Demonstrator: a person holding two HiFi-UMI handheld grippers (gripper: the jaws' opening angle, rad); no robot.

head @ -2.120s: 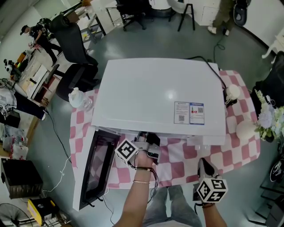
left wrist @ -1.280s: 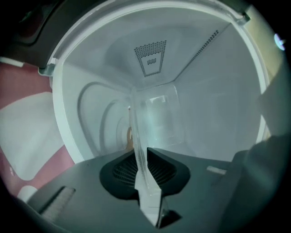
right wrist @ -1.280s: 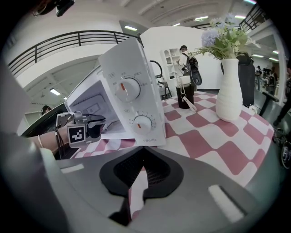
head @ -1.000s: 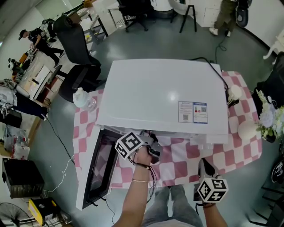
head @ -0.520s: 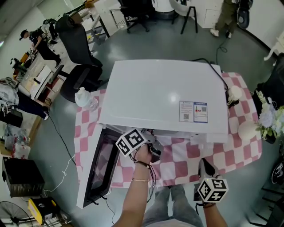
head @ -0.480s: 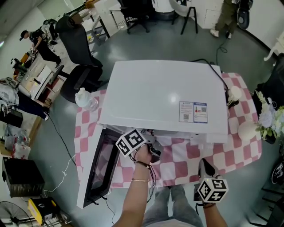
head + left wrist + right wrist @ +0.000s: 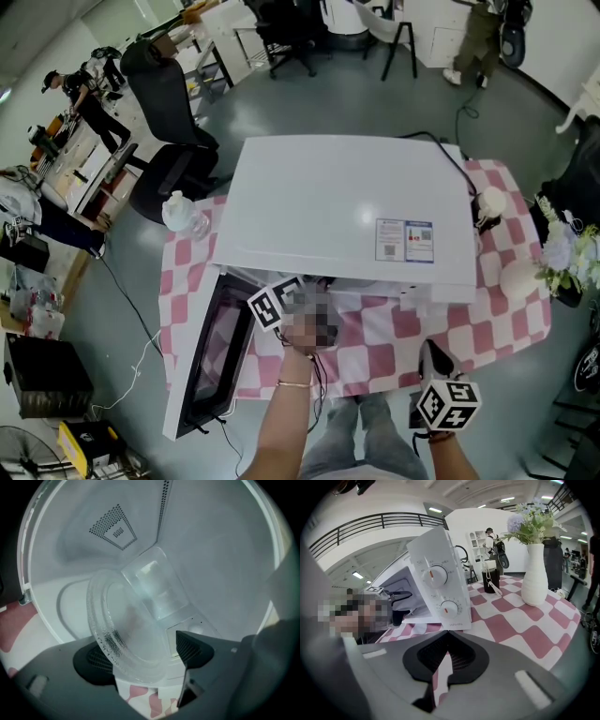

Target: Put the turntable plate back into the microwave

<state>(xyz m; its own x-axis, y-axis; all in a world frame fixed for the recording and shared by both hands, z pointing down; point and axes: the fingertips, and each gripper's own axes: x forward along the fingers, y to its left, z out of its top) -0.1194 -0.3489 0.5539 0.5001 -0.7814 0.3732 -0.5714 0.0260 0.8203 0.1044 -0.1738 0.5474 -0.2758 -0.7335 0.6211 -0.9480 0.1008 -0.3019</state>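
Note:
The clear glass turntable plate [image 7: 131,630] stands tilted inside the white cavity of the microwave [image 7: 347,206], near its floor. The plate's lower rim lies between the jaws of my left gripper [image 7: 143,656]. Those jaws have just been opening; the right pad [image 7: 190,648] stands apart from the glass. In the head view only the left gripper's marker cube [image 7: 269,308] shows, at the oven's mouth beside the open door [image 7: 211,352]. My right gripper [image 7: 446,660] is shut and empty, held low at the table's front edge [image 7: 433,361].
The microwave [image 7: 440,583] sits on a pink-and-white checked table [image 7: 441,319]. A water bottle [image 7: 183,216] stands at its left; a white vase [image 7: 534,573] with flowers and a dark cup [image 7: 491,581] at its right. Office chairs [image 7: 164,94] stand behind.
In the head view the left hand has rolled, turning its marker cube, and stays at the oven's mouth. The right gripper has not moved.

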